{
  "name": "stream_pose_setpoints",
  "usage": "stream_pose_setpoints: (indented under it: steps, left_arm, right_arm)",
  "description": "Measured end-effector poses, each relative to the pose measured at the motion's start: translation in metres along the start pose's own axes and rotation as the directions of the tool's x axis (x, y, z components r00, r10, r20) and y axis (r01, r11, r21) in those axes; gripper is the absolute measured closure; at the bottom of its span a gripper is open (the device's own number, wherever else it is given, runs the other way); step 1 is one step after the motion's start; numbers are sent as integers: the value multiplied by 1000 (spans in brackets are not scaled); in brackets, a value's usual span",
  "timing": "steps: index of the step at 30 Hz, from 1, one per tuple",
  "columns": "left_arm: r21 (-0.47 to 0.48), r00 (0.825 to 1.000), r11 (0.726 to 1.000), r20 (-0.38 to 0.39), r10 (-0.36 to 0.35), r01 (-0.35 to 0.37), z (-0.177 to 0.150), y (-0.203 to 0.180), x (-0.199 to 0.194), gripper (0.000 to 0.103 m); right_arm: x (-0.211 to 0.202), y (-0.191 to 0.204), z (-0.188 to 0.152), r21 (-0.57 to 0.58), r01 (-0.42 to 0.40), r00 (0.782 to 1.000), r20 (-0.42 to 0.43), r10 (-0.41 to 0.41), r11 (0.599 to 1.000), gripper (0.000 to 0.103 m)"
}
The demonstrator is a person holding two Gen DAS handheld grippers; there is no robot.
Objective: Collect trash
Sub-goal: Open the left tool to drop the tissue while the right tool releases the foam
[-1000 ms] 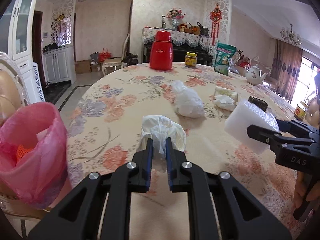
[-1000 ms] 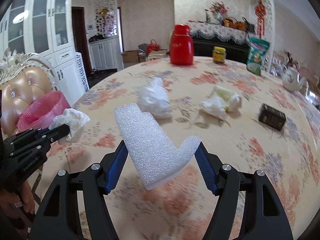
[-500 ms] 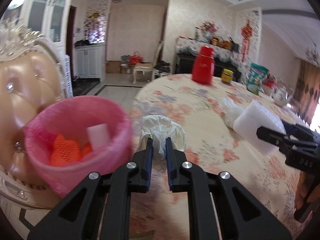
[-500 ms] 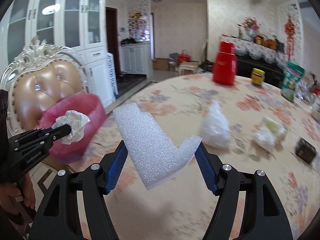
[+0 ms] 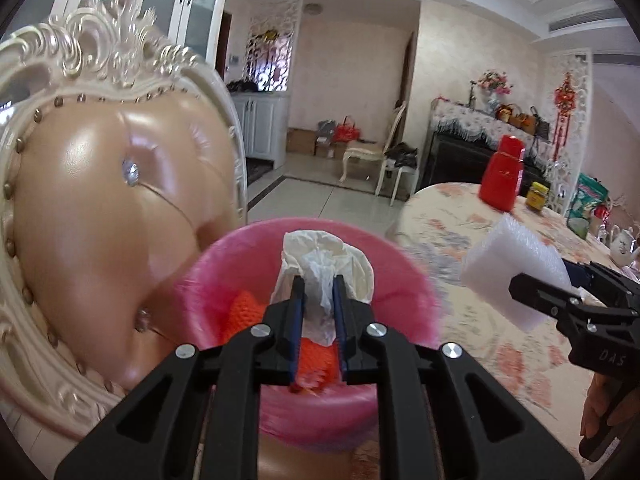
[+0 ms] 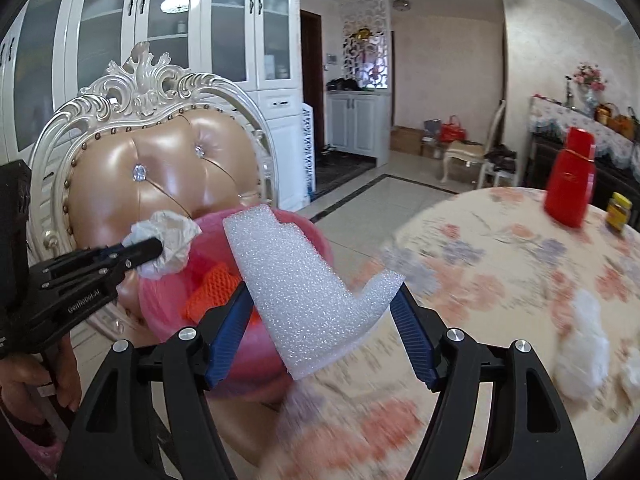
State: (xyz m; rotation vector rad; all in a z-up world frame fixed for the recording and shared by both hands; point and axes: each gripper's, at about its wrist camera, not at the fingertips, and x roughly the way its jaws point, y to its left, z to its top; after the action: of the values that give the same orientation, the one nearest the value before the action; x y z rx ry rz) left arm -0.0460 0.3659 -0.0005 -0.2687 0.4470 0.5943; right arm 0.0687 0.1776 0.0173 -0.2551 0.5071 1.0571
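Observation:
My left gripper [image 5: 318, 286] is shut on a crumpled white tissue [image 5: 326, 258] and holds it right above the open pink-lined trash bin [image 5: 404, 280]. Orange netting [image 5: 246, 308] lies inside the bin. My right gripper [image 6: 320, 292] is shut on a white foam block [image 6: 300, 276], held beside the bin [image 6: 312, 232] at the table's edge. In the right wrist view the left gripper [image 6: 154, 250] with the tissue [image 6: 172, 236] is over the bin's left rim. The foam block [image 5: 512, 268] shows at the right of the left wrist view.
The bin stands on an ornate cream chair with a tan leather back [image 5: 100, 200]. A round table with a floral cloth [image 6: 500, 248] carries a red thermos [image 6: 570, 182], a jar [image 6: 618, 212] and more white crumpled trash [image 6: 586, 344].
Both grippers have swung left from over the table to the bin on the chair, carrying the tissue and the foam block. Both grips are unchanged.

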Motion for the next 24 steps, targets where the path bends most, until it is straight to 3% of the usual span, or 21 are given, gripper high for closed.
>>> stream_pose_setpoints:
  steps: [9, 10, 11, 13, 15, 17, 22, 24]
  left_arm:
    - [-21, 1000, 999, -10, 26, -27, 22, 31, 36, 82]
    - [-21, 999, 999, -11, 36, -36, 23, 33, 39, 71]
    - [-27, 999, 999, -8, 48, -48, 24, 36, 40, 51]
    - [-48, 997, 996, 18, 71, -70, 25, 41, 38, 35]
    - [-60, 997, 996, 35, 72, -70, 23, 44, 28, 32]
    - [-53, 994, 995, 51, 92, -89, 20, 45, 20, 23]
    - [-11, 985, 988, 82, 152, -152, 9, 32, 1, 7]
    - [6, 983, 987, 91, 159, -160, 1, 24, -10, 5]
  right_arm:
    - [61, 21, 30, -3, -44, 999, -23, 44, 999, 34]
    - [65, 24, 32, -11, -48, 999, -24, 47, 999, 33]
    - [68, 26, 33, -20, -48, 999, -21, 48, 999, 28]
    - [73, 31, 33, -48, -41, 999, -24, 40, 998, 26]
    - [70, 30, 32, -51, -42, 999, -21, 41, 998, 24]
    - [63, 25, 29, -37, -50, 999, -14, 50, 998, 19]
    - [28, 10, 14, -25, -32, 999, 7, 32, 999, 19]
    - [13, 2, 5, -30, -11, 1000, 14, 12, 999, 19]
